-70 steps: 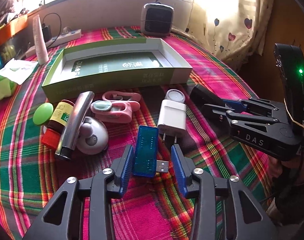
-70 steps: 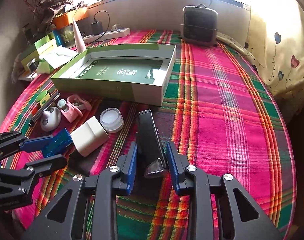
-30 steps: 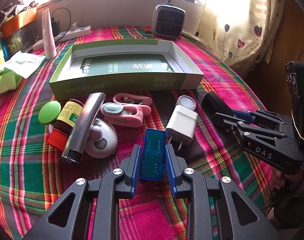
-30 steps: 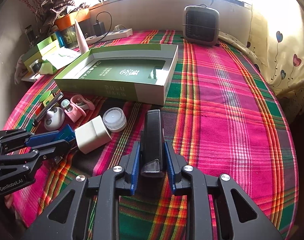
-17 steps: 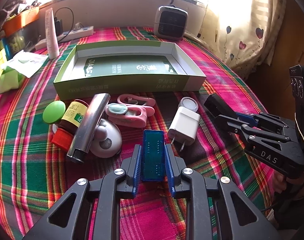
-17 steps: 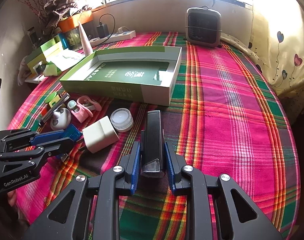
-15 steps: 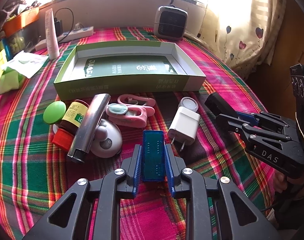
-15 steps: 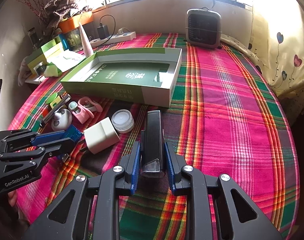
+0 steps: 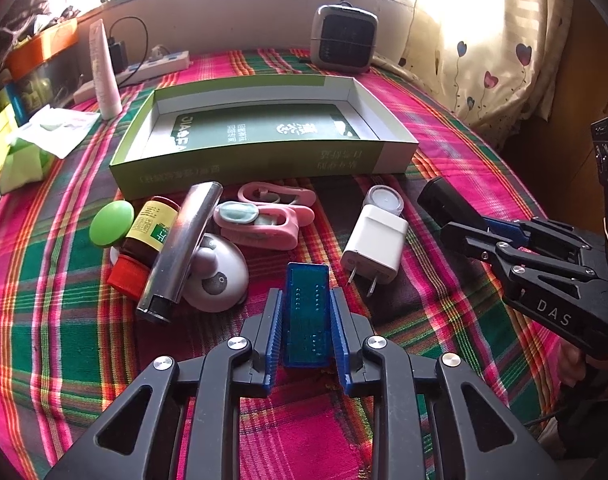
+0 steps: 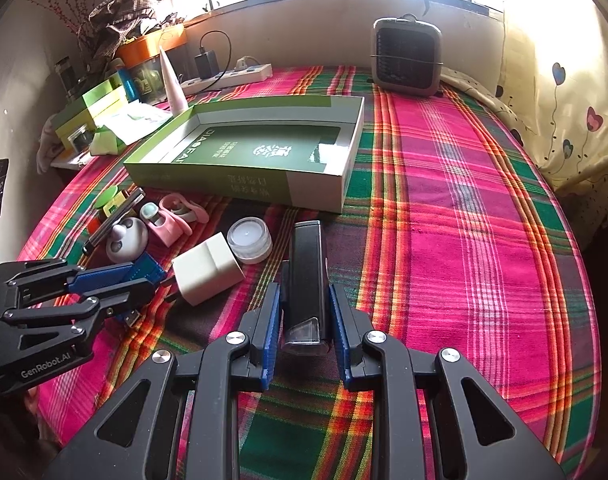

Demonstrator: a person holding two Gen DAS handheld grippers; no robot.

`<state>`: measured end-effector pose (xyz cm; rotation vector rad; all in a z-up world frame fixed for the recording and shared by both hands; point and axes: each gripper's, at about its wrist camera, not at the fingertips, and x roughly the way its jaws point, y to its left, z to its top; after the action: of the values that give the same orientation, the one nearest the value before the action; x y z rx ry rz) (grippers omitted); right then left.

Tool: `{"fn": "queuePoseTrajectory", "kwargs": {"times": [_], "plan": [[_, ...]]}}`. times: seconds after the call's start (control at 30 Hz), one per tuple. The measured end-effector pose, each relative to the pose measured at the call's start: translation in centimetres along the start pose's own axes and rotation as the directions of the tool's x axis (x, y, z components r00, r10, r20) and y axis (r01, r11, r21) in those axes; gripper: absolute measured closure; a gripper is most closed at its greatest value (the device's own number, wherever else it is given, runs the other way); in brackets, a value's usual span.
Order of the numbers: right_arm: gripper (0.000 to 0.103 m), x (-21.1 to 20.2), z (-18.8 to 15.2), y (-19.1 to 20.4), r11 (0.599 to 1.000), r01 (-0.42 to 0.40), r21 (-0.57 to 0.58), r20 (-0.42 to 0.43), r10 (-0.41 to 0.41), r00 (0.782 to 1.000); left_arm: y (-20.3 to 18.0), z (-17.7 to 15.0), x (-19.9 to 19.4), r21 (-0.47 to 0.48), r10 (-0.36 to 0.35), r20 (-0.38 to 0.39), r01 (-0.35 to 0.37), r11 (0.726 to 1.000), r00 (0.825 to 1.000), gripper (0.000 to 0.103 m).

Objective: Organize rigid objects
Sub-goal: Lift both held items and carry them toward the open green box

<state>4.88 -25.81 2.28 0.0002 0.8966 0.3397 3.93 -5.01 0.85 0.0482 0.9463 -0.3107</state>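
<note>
The left gripper (image 9: 306,332) is clamped on the blue USB module (image 9: 306,312). The right gripper (image 10: 305,320) is clamped on the black stapler (image 10: 305,276), above the plaid tablecloth (image 10: 464,240).

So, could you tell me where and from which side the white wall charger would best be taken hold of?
Probably across the two wide flat faces of the white wall charger, at mid-body, coming down from above. It lies flat on the tablecloth with its prongs pointing toward the camera, so the smooth block is the firm part. The small round jar sits right behind it, so keep the fingers off that end.
</note>
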Motion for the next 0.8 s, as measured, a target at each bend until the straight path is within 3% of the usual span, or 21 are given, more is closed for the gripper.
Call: {"fn": "queuePoseTrajectory", "kwargs": {"times": [0.27, 0.8], "plan": [[0.078, 0.1, 0.0, 0.0, 1.0, -0.002, 0.002, -0.004, 0.002, 1.0, -0.7, 0.0, 0.2, 0.045, 0.045, 0.0, -0.045, 0.998, 0.999, 0.08], [0.078, -0.8, 0.3, 0.6, 1.0, 0.002, -0.007, 0.019, -0.002, 1.0, 0.0, 0.3, -1.6, 0.007, 0.013, 0.046, -0.014, 1.0, 0.999, 0.082]]}}
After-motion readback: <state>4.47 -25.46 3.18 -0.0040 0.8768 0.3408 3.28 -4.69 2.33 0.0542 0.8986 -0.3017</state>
